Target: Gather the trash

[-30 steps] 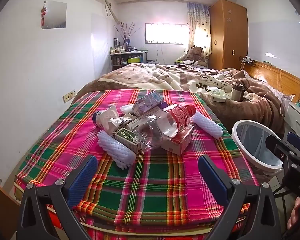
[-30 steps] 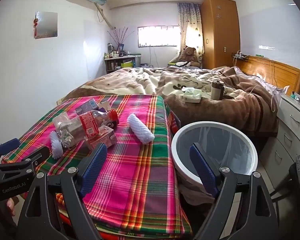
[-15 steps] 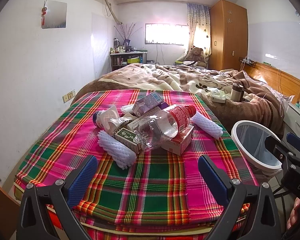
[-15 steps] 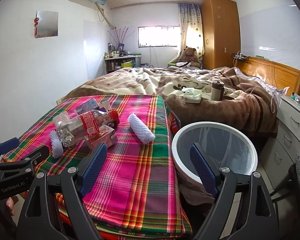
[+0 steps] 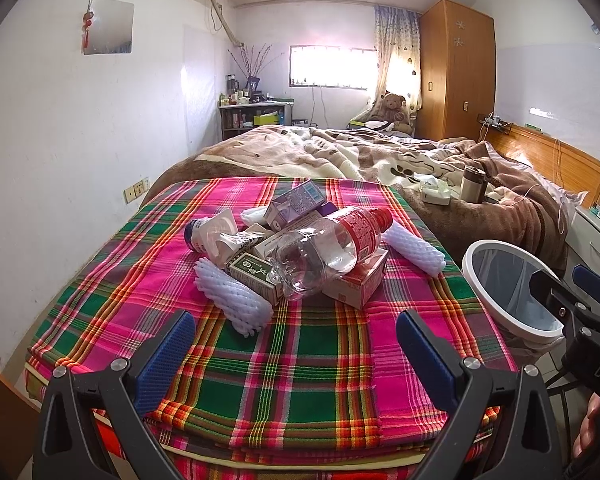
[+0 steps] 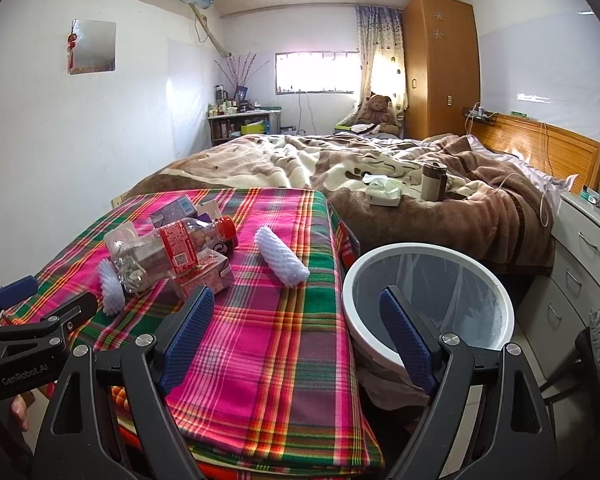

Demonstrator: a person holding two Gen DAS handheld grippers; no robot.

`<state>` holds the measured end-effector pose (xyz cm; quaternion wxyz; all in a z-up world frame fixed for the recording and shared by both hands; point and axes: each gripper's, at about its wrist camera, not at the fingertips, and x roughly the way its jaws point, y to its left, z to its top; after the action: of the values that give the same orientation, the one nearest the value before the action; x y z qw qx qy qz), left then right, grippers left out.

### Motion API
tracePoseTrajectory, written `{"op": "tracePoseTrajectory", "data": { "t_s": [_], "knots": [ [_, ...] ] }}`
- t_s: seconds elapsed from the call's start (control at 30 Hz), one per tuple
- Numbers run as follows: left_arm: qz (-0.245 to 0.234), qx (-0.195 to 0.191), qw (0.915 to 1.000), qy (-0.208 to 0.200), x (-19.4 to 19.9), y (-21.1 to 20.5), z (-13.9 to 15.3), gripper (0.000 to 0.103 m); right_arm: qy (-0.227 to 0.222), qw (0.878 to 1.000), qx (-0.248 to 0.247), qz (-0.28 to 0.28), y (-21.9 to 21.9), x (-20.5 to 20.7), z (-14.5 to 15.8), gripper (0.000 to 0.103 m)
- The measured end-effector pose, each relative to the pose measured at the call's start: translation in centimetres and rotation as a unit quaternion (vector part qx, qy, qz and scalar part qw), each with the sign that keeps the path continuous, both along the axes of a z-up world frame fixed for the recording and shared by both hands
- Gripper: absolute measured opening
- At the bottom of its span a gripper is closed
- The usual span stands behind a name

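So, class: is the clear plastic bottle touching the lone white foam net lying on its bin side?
Apart. In the right wrist view, bare plaid cloth shows between the bottle and the foam net; the left wrist view shows the same gap.

A glossy clear plastic bottle (image 5: 328, 250) lies mid-frame among matt paper cartons (image 5: 296, 204) and ribbed white foam sleeves (image 5: 232, 294) on woven plaid cloth (image 5: 284, 364), beside a smooth white plastic bin (image 6: 428, 308).
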<state>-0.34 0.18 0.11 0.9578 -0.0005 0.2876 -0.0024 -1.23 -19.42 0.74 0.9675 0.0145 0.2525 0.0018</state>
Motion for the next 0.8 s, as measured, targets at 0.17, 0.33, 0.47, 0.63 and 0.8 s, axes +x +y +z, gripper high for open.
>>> {"op": "tracePoseTrajectory", "data": {
  "t_s": [0.17, 0.33, 0.47, 0.63, 0.8],
  "knots": [
    [0.0, -0.001, 1.0, -0.001, 0.0, 0.11, 0.01, 0.101, -0.001, 1.0, 0.0, 0.001, -0.01, -0.01, -0.02, 0.086],
    [0.0, -0.002, 1.0, -0.001, 0.1, 0.2, -0.05, 0.101, -0.001, 1.0, -0.002, 0.0, -0.07, 0.01, -0.04, 0.086],
    [-0.001, -0.002, 1.0, -0.002, 0.11, 0.19, -0.02, 0.101, 0.0, 1.0, -0.003, -0.001, -0.05, 0.06, -0.05, 0.086],
    [-0.001, -0.003, 1.0, -0.001, 0.13, 0.14, -0.02, 0.101, -0.001, 1.0, -0.004, -0.001, -0.06, 0.06, -0.03, 0.086],
    [-0.001, -0.003, 1.0, -0.001, 0.16, 0.15, -0.03, 0.101, -0.001, 1.0, -0.005, -0.002, 0.0, 0.06, -0.04, 0.086]
  ]
}}
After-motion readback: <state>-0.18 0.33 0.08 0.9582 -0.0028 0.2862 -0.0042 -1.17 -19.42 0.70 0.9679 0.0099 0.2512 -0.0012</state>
